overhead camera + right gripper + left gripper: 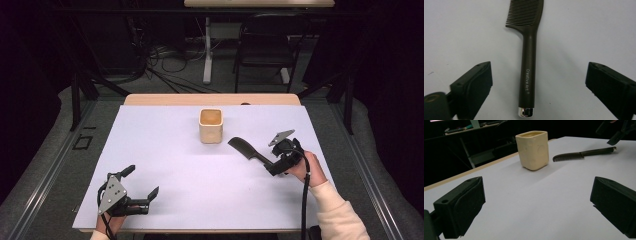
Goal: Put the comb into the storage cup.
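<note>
A black comb (pixel 527 62) with a silver end cap lies flat on the white sheet (pixel 175 165), right of centre, and it also appears as the dark comb (pixel 245 148) and the comb (pixel 581 153). My right gripper (pixel 539 67) hovers over its handle with both jaws wide apart and clear of it; from above, that right gripper (pixel 276 161) sits at the comb's handle end. A cream square cup (pixel 210 125) stands upright behind the comb, empty as far as I can see. My left gripper (pixel 141 181) rests open near the front left, its jaws empty, facing the cup (pixel 532 150).
The sheet covers a wooden table whose far edge (pixel 210 99) shows behind the cup. Beyond it on the floor stand a black chair (pixel 265 45), a white table leg (pixel 207 50) and loose cables (pixel 165 65). Metal rails run along both sides.
</note>
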Available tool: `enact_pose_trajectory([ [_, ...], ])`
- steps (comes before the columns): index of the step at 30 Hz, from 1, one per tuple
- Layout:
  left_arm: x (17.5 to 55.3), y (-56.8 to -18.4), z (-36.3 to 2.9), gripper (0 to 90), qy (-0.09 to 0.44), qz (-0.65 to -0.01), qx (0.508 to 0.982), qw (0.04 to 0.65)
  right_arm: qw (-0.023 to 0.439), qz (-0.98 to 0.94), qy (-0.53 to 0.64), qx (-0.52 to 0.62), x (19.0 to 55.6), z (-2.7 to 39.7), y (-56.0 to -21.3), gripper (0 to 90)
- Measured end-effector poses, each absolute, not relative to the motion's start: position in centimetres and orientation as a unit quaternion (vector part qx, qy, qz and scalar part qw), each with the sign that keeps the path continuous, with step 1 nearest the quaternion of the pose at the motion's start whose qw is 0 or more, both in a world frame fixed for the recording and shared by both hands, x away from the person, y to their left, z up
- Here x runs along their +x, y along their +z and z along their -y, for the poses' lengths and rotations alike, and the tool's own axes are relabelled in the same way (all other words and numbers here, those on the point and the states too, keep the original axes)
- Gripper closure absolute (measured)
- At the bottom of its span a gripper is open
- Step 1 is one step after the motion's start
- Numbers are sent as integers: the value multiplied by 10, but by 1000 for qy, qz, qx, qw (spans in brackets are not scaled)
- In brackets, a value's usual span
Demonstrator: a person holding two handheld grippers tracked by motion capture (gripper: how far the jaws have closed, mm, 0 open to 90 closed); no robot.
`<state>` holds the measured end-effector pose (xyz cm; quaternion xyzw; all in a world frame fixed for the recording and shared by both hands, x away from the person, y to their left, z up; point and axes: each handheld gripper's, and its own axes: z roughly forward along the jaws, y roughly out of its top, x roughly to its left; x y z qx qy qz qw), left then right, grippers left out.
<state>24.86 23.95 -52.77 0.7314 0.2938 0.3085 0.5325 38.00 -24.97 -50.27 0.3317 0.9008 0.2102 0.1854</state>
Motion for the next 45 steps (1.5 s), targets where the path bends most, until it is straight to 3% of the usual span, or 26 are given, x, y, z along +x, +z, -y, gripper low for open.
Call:
enact_pose_trajectory([
  [4, 249, -528, -239, 0, 308, -295, 730, 534, 184, -907, 204, 318, 382, 244, -504, 0],
  [27, 249, -528, -239, 0, 308, -295, 732, 532, 159, -914, 193, 320, 393, 223, -510, 13],
  [35, 249, -527, -238, 0, 308, -294, 733, 531, 163, -916, 190, 313, 395, 220, -509, 173],
  [39, 249, -527, -239, 0, 307, -294, 732, 531, 168, -917, 180, 314, 396, 216, -507, 346],
  [45, 249, -528, -239, 0, 307, -294, 733, 531, 170, -925, 149, 306, 400, 209, -510, 483],
])
